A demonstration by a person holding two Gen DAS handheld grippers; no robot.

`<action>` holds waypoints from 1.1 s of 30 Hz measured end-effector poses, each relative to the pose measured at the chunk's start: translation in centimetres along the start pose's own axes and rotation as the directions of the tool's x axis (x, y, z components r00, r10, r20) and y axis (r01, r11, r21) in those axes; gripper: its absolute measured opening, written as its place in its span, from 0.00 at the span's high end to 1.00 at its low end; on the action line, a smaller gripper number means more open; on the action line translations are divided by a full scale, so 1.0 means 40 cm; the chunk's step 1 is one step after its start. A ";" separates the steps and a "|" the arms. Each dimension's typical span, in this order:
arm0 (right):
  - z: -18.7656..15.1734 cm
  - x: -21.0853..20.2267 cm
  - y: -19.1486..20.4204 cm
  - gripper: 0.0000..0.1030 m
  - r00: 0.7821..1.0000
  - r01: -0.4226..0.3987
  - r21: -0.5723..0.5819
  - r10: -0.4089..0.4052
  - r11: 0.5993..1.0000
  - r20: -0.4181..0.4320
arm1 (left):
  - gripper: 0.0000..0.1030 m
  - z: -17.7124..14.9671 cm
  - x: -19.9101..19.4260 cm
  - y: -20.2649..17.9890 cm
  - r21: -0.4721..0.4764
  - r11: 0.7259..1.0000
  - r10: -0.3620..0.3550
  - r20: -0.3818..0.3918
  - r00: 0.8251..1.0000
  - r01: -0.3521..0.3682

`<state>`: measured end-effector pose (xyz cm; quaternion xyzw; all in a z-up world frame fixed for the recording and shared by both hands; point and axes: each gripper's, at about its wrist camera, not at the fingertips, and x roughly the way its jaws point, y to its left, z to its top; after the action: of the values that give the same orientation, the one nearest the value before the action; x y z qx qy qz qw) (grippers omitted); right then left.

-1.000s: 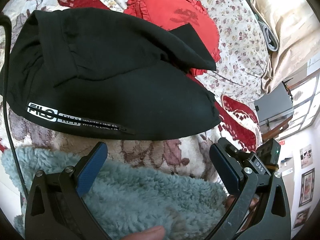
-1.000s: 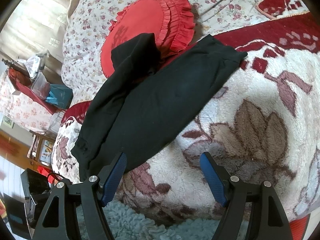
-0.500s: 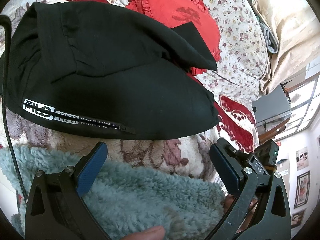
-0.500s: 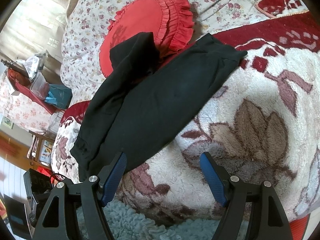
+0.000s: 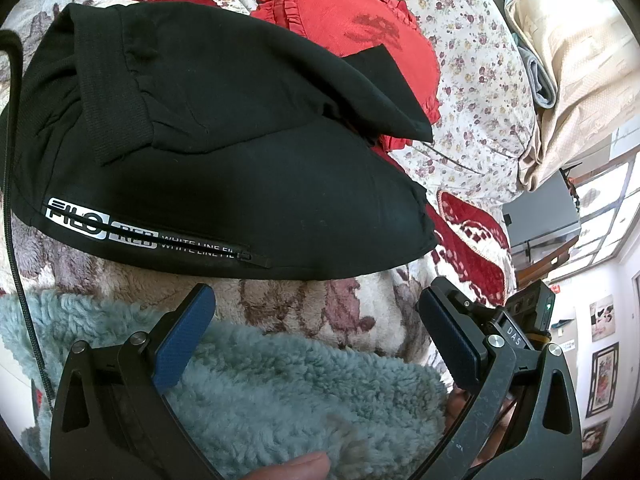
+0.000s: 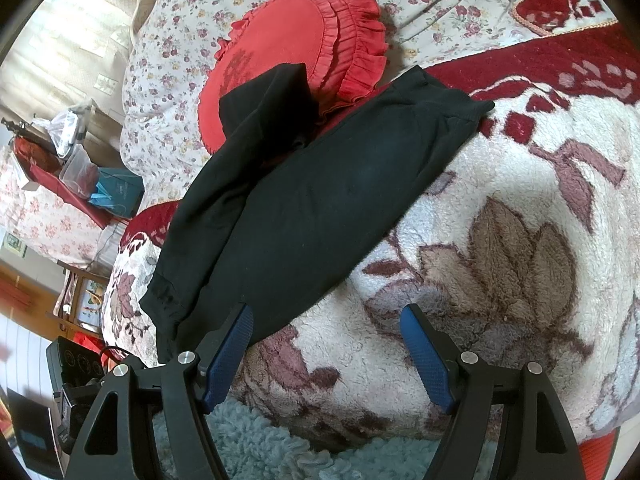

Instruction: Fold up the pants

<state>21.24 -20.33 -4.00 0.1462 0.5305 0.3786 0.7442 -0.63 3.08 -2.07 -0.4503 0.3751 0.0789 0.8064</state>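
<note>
So we have the black pants lying on the fuzzy flower blanket on the bed, already doubled over once, with one leg end flopped up onto the red frilly pillow. They look soft and light, like stretchy jogging pants, so we think they will bend and sag wherever we lift them. They will not break, but they can slide and lose their shape if we pull only one corner.

Our left tool hangs just in front of the long edge with the white writing and the zipper. Its two blue pads are wide apart and hold nothing. Our right tool is near the other end of the pants, down by the gathered cuff. Its pads are wide apart too, with nothing between them (one pad is just beside the cloth edge, and we cannot tell if it touches).

We would pinch the thick parts, since they give a firm bite: the ribbed waistband on one side and the cuff on the other. Thin single cloth in the middle would bunch up. Both layers should go between the pads, or the bottom layer will stay behind. The fuzzy blanket may cling a little, so a small lift first seems wise. A fluffy blue-grey cloth lies under our tools, close to us.
</note>
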 end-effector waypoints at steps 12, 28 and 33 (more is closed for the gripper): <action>0.001 0.000 0.000 0.27 1.000 0.000 0.000 0.000 1.000 0.000 | 0.01 0.003 -0.002 -0.002 -0.005 1.000 -0.006 -0.001 1.000 0.006; 0.002 0.000 0.001 0.27 1.000 0.000 0.000 0.000 1.000 -0.001 | 0.01 0.005 -0.002 -0.001 -0.007 1.000 -0.009 -0.003 1.000 0.009; 0.002 0.000 0.001 0.27 1.000 0.000 -0.001 0.000 1.000 -0.001 | 0.01 0.003 -0.002 -0.001 -0.007 1.000 -0.008 -0.002 1.000 0.008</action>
<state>21.28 -20.30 -3.95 0.1457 0.5306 0.3789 0.7441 -0.61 3.20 -1.95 -0.4548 0.3739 0.0765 0.8047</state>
